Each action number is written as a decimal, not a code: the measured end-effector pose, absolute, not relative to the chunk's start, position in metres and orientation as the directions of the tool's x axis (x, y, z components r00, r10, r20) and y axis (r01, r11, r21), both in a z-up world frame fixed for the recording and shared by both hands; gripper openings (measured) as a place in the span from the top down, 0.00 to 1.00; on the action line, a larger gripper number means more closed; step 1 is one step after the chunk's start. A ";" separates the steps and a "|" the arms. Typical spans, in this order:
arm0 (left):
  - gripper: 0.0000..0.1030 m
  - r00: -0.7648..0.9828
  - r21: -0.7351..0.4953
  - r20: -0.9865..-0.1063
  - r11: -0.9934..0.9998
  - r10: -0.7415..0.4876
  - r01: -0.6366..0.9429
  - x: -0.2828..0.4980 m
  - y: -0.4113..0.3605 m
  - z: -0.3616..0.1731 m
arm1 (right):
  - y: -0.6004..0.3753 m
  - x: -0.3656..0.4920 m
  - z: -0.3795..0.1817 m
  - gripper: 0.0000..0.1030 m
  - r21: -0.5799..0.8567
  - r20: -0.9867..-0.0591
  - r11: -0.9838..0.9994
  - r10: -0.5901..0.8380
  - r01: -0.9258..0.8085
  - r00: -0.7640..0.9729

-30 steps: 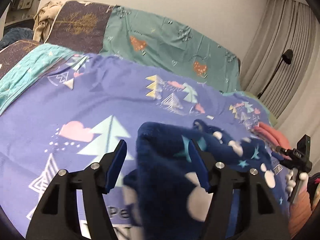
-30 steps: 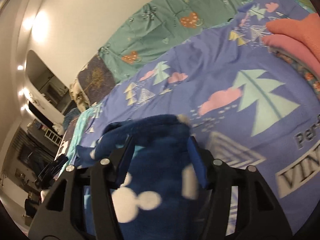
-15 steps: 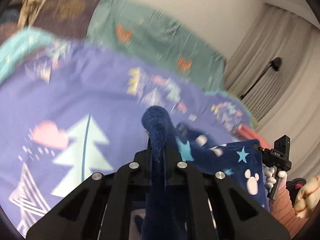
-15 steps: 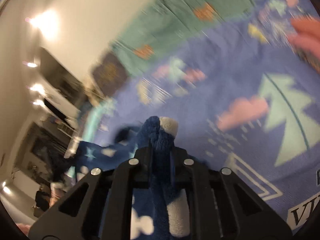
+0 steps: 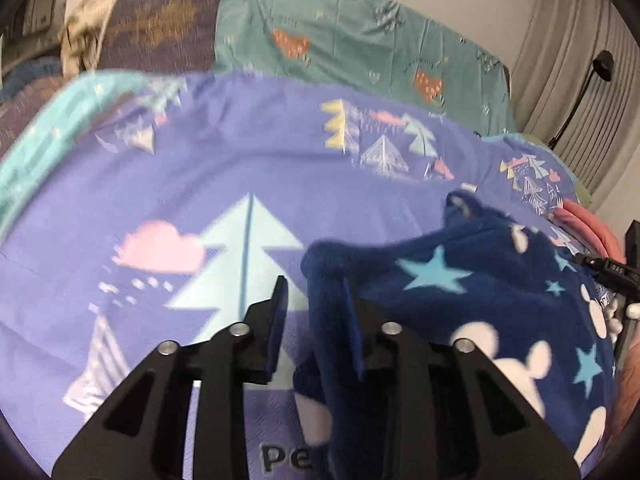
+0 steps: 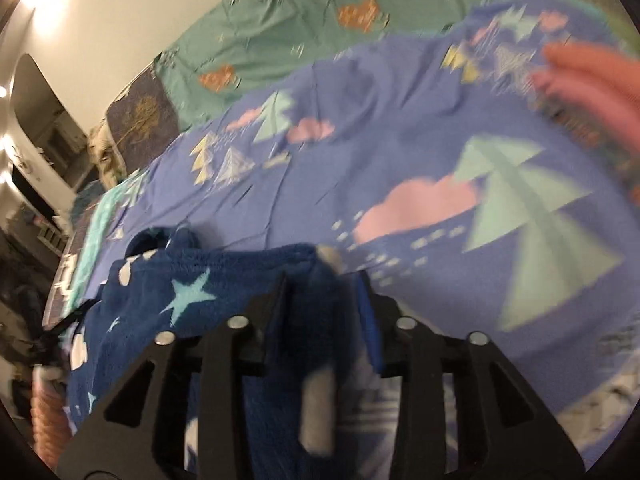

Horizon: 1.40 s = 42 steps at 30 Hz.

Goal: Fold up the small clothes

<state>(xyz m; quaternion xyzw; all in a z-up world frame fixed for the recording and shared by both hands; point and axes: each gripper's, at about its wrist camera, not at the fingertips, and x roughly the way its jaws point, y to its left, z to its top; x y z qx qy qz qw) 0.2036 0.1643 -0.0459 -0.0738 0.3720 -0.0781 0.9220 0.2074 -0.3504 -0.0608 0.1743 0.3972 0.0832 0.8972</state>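
A navy fleece garment (image 5: 480, 280) with light blue stars and white mouse-head shapes lies spread on the purple bed cover (image 5: 240, 180). My left gripper (image 5: 316, 308) is at its left corner. Its jaws are opening; the fleece leans on the right finger and a gap shows beside the left finger (image 5: 278, 320). In the right wrist view the same fleece (image 6: 180, 292) stretches to the left. My right gripper (image 6: 324, 304) has the garment's right corner between its opening jaws, with the fabric hanging loose.
A stack of folded pink clothes (image 6: 592, 80) (image 5: 588, 224) sits at the right side of the bed. Teal bedding (image 5: 360, 40) lines the wall behind. A black lamp (image 5: 600, 68) stands by the curtain. Part of the right gripper's body (image 5: 616, 276) shows at the fleece's far edge.
Both grippers went from open around the fleece to pinched shut on its corners, and now their jaws have parted again. The fleece edge is stretched out flat and lower over the cover.
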 end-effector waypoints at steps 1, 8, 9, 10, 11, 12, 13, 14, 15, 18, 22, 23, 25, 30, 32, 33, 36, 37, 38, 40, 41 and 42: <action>0.68 0.733 -0.184 -0.650 0.977 -0.200 0.104 0.196 0.161 -0.032 | -0.351 0.202 -0.051 0.52 0.342 -0.680 0.940 0.245 0.003 0.691; 0.57 0.711 -0.228 -0.572 0.912 -0.410 0.342 0.141 0.092 0.000 | -0.318 0.145 -0.006 0.45 0.415 -0.568 0.897 0.389 -0.156 0.726; 0.56 0.686 -0.231 -0.585 0.900 -0.432 0.370 0.135 0.081 -0.006 | -0.309 0.136 -0.008 0.47 0.433 -0.561 0.883 0.423 -0.184 0.712; 0.53 0.658 -0.225 -0.610 0.893 -0.441 0.390 0.131 0.070 -0.015 | -0.295 0.120 -0.013 0.51 0.444 -0.559 0.869 0.460 -0.220 0.690; 0.52 0.622 -0.198 -0.656 0.893 -0.427 0.404 0.126 0.057 -0.031 | -0.281 0.109 -0.019 0.52 0.435 -0.570 0.868 0.473 -0.241 0.672; 0.51 0.601 -0.173 -0.691 0.899 -0.402 0.402 0.124 0.049 -0.046 | -0.272 0.101 -0.024 0.52 0.429 -0.582 0.868 0.478 -0.251 0.658; 0.50 0.603 -0.133 -0.708 0.909 -0.367 0.396 0.120 0.043 -0.063 | -0.263 0.092 -0.033 0.52 0.423 -0.601 0.868 0.484 -0.260 0.637; 0.50 0.627 -0.109 -0.693 0.912 -0.355 0.396 0.117 0.040 -0.067 | -0.254 0.087 -0.049 0.53 0.412 -0.643 0.873 0.480 -0.259 0.596; 0.50 0.657 -0.069 -0.675 0.915 -0.336 0.397 0.110 0.036 -0.068 | -0.249 0.082 -0.063 0.56 0.391 -0.679 0.888 0.456 -0.243 0.575; 0.49 0.648 -0.057 -0.698 0.926 -0.304 0.374 0.109 0.033 -0.062 | -0.251 0.070 -0.073 0.57 0.379 -0.663 0.896 0.439 -0.233 0.606; 0.49 0.641 -0.082 -0.710 0.938 -0.292 0.337 0.104 0.037 -0.051 | -0.277 0.057 -0.056 0.52 0.490 -0.605 0.854 0.479 -0.177 0.636; 0.49 0.639 -0.093 -0.707 0.936 -0.302 0.339 0.099 0.034 -0.046 | -0.289 0.052 -0.051 0.52 0.481 -0.592 0.862 0.453 -0.159 0.667; 0.49 0.619 -0.141 -0.691 0.910 -0.373 0.391 0.085 0.020 -0.035 | -0.318 0.041 -0.048 0.52 0.470 -0.587 0.877 0.394 -0.099 0.707; 0.49 0.547 -0.149 -0.663 0.806 -0.511 0.572 0.056 -0.054 -0.015 | -0.376 0.027 -0.075 0.92 0.508 -0.655 0.858 0.328 0.074 0.681; 0.49 0.487 -0.163 -0.680 0.760 -0.548 0.629 0.052 -0.091 -0.015 | -0.389 0.019 -0.085 0.92 0.514 -0.668 0.852 0.322 0.103 0.671; 0.49 0.461 -0.170 -0.689 0.743 -0.559 0.647 0.051 -0.106 -0.016 | -0.394 0.016 -0.086 0.92 0.505 -0.674 0.856 0.313 0.108 0.669; 0.47 0.418 -0.135 -0.717 0.699 -0.558 0.702 0.042 -0.172 -0.022 | -0.408 0.009 -0.090 0.92 0.494 -0.681 0.861 0.297 0.120 0.669; 0.42 0.418 -0.116 -0.724 0.693 -0.549 0.711 0.041 -0.186 -0.024 | -0.410 0.007 -0.089 0.92 0.492 -0.682 0.862 0.295 0.121 0.669; 0.41 0.425 -0.084 -0.738 0.696 -0.525 0.713 0.039 -0.206 -0.028 | -0.412 0.005 -0.087 0.91 0.482 -0.686 0.867 0.283 0.126 0.670; 0.37 0.430 -0.039 -0.772 0.709 -0.468 0.704 0.037 -0.238 -0.040 | -0.419 0.005 -0.086 0.82 0.469 -0.690 0.874 0.276 0.123 0.669; 0.36 0.432 -0.026 -0.782 0.716 -0.449 0.697 0.037 -0.245 -0.046 | -0.422 0.005 -0.086 0.80 0.466 -0.692 0.876 0.276 0.121 0.667; 0.36 0.434 -0.013 -0.796 0.730 -0.421 0.684 0.037 -0.255 -0.055 | -0.424 0.005 -0.086 0.77 0.463 -0.694 0.879 0.278 0.116 0.664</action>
